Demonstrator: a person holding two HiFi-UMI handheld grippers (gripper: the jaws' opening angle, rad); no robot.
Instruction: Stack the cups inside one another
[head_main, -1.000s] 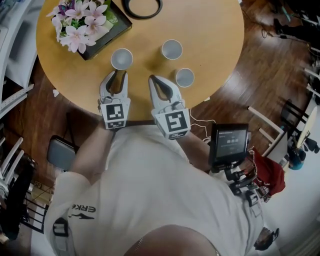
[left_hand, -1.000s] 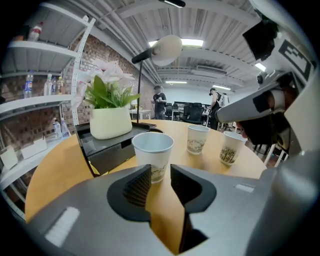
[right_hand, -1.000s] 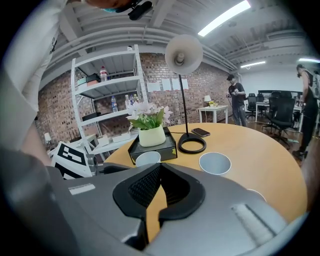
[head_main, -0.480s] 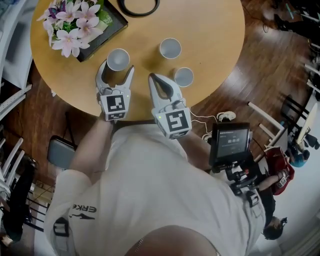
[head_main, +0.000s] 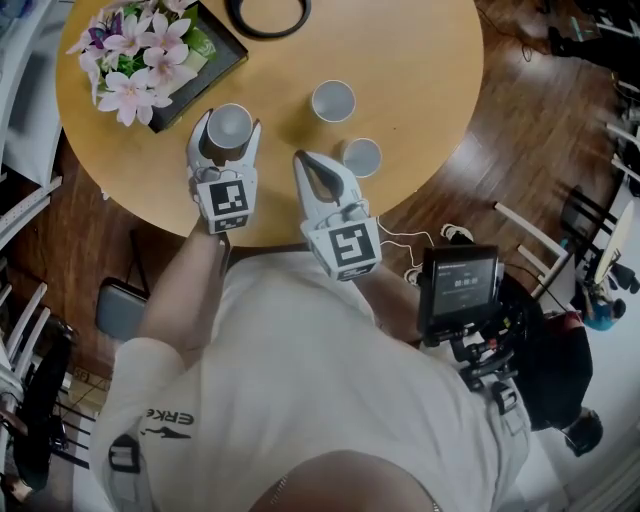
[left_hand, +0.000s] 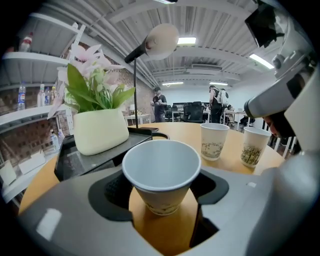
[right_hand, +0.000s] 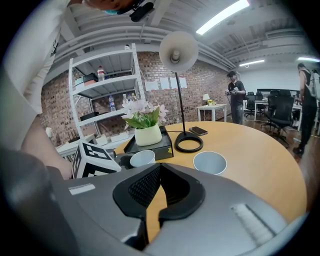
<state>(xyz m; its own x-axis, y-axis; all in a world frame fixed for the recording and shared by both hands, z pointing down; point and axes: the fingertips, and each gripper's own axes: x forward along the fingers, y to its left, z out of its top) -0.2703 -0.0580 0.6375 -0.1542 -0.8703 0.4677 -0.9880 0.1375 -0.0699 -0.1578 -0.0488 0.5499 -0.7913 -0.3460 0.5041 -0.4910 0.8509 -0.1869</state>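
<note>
Three white paper cups stand upright on the round wooden table (head_main: 420, 60). The left cup (head_main: 230, 125) (left_hand: 161, 172) stands between the fingers of my left gripper (head_main: 228, 128) (left_hand: 161, 186). Those jaws opened wide and have just been closing a little; gaps still show beside the cup. The middle cup (head_main: 333, 100) (left_hand: 214, 141) (right_hand: 209, 162) and the right cup (head_main: 361, 156) (left_hand: 254, 146) stand apart. My right gripper (head_main: 303, 161) (right_hand: 159, 169) hovers shut and empty at the near table edge, between the left and right cups. In the right gripper view the left cup (right_hand: 142, 158) shows beside the left gripper's marker cube.
A black tray (head_main: 215, 62) with a pot of pink flowers (head_main: 130, 60) (left_hand: 100, 131) stands just beyond the left cup. A lamp's black ring base (head_main: 265, 15) (right_hand: 188, 144) and a phone (right_hand: 199, 131) lie farther back. A small screen on a stand (head_main: 458, 285) is off the table, right.
My left gripper has moved forward toward the left cup and opened its jaws; the cup now stands between them. The right gripper has kept still.
</note>
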